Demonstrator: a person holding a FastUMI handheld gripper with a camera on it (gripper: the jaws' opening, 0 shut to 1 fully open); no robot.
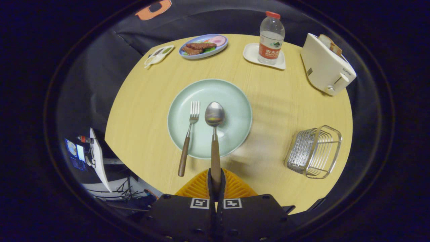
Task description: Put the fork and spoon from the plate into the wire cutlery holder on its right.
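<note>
Spoon [215, 134] handle sits pinched between the two fingers of the gripper [215, 181], which are closed narrowly on the wooden end; both fingers appear to press on it. The spoon's long axis runs straight ahead from the gripper, with the bowl far out over the middle of the pale green plate [235, 101]. Whether the bowl touches the plate or hangs just above it cannot be told.

The fork [188, 137] lies just beside the spoon on the gripper's left, nearly parallel to it, tines ahead on the plate and its wooden handle reaching back off the rim onto the surface [141, 111].

The wire cutlery holder [314, 151] stands well apart to the right of the gripper and a little ahead, its open top facing up and tilted towards the gripper. The coming move likely turns on this: the spoon points forward, while the holder lies off to the right, so the spoon would need to be carried sideways and turned to enter the opening.
</note>
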